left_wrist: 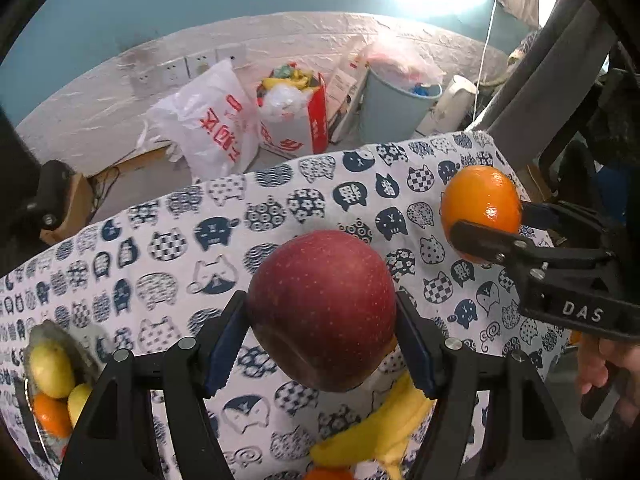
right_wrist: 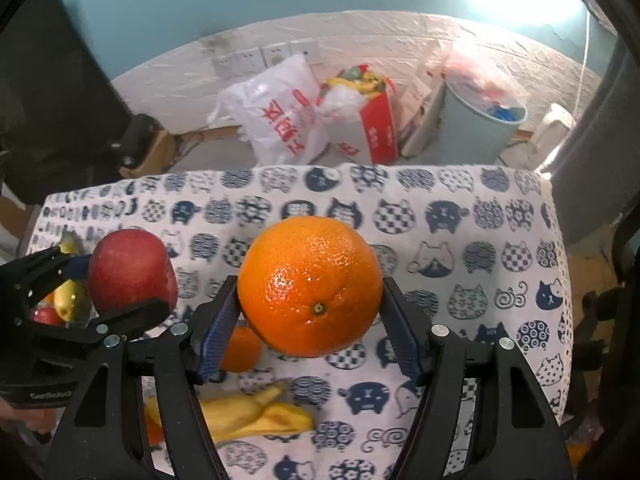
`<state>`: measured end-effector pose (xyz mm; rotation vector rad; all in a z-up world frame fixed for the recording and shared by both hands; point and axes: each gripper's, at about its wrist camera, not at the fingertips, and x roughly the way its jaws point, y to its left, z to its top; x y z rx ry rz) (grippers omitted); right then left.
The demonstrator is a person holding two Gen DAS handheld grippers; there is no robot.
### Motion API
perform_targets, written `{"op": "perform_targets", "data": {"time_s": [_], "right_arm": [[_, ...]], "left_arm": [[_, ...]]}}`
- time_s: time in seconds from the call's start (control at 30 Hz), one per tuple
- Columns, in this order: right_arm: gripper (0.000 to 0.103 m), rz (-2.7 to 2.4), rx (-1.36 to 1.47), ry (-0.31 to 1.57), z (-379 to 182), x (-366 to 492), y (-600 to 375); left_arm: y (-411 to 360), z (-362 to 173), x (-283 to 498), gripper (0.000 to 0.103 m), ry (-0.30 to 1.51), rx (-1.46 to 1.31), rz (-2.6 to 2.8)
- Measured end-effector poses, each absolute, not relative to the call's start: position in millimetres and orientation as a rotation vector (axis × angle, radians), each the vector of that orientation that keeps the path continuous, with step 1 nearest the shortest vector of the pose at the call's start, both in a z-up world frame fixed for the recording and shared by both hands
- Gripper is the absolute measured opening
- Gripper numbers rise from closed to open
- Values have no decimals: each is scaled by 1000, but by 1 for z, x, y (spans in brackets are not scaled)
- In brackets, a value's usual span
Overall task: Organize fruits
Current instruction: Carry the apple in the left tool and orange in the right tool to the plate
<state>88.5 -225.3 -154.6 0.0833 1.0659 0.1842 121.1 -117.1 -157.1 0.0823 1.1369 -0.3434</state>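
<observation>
Teal wall and a pale textured skirting fill the background, with wall sockets above a white plastic bag, a red-and-white box stuffed with rubbish, and a grey bin. Nearer to me, a cloth printed with navy cats covers the table.

My left gripper is clamped on a red apple, its blue pads pressed against both sides, the fruit held clear of the cloth. My right gripper is clamped the same way on an orange, stem end facing the camera, also lifted off the cloth. From the left wrist view I see that orange to the right of the apple, well apart from it, and a hand under the right tool.

On the cloth below lie a banana and a second orange, near each other. At the far left edge sits a bowl holding yellow fruit and another orange one.
</observation>
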Motion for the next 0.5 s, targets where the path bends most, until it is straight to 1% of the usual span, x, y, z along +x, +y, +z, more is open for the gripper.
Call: {"op": "perform_targets", "data": {"time_s": [0.2,0.5], "right_arm": [[69,247,71,1048,-140,84,-196],[69,339,47,1038,-129,79,-143]], "left_arm": [[-82,-141,102,72,1111,57,-318],[-26,-132,80,72,1088,42,-245]]}}
